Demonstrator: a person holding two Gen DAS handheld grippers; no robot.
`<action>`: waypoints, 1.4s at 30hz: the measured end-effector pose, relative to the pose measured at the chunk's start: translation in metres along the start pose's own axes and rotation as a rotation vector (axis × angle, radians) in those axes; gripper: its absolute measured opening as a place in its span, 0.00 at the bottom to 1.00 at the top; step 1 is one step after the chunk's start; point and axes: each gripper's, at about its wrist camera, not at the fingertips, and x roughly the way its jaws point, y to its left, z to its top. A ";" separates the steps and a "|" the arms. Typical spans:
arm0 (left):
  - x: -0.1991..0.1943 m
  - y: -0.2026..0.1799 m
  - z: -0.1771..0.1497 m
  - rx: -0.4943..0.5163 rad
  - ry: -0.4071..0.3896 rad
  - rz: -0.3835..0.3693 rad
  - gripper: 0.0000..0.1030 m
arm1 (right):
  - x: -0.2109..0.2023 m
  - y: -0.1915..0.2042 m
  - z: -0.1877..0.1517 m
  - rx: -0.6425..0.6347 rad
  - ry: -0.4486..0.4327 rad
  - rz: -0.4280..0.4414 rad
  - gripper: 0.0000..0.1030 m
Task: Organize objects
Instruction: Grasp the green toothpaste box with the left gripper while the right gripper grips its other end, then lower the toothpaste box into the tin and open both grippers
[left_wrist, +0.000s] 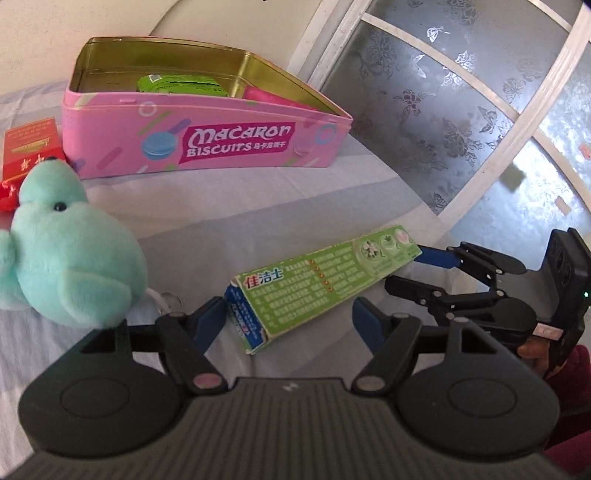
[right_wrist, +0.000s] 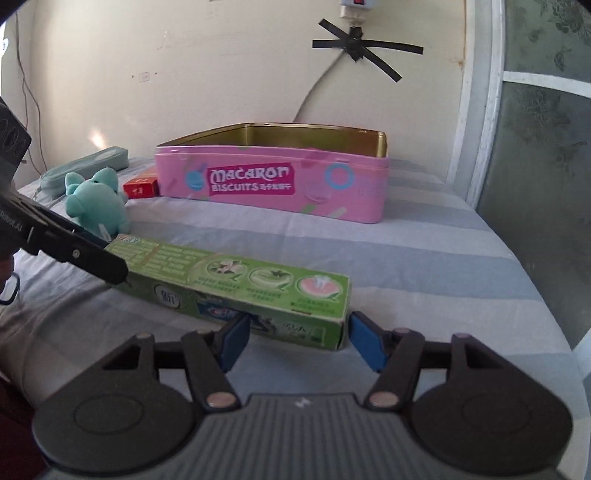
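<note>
Both grippers, left (left_wrist: 288, 325) and right (right_wrist: 295, 341), spread round toothpaste box (right_wrist: 236, 284); we've w/ two items in tin (left_wrist: 207, 144), plush (left_wrist: 70, 254) + red box (left_wrist: 31, 147) left.

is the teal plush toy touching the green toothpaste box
Apart. The left wrist view shows a strip of bare bedsheet between the teal plush toy and the near end of the green toothpaste box.

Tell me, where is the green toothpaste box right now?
The green toothpaste box lies flat on the striped bed sheet, in front of the pink biscuit tin and right of the teal plush toy, each end between an open hand-held gripper's fingers.
</note>
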 end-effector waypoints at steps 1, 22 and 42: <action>0.001 0.001 0.003 -0.004 0.002 0.000 0.74 | 0.003 -0.001 0.000 0.000 -0.002 0.005 0.61; 0.021 0.074 0.190 -0.073 -0.161 0.268 0.78 | 0.109 -0.007 0.171 -0.024 -0.156 0.057 0.58; -0.038 0.045 0.159 -0.039 -0.294 0.263 0.78 | 0.099 0.011 0.187 0.024 -0.279 0.030 0.62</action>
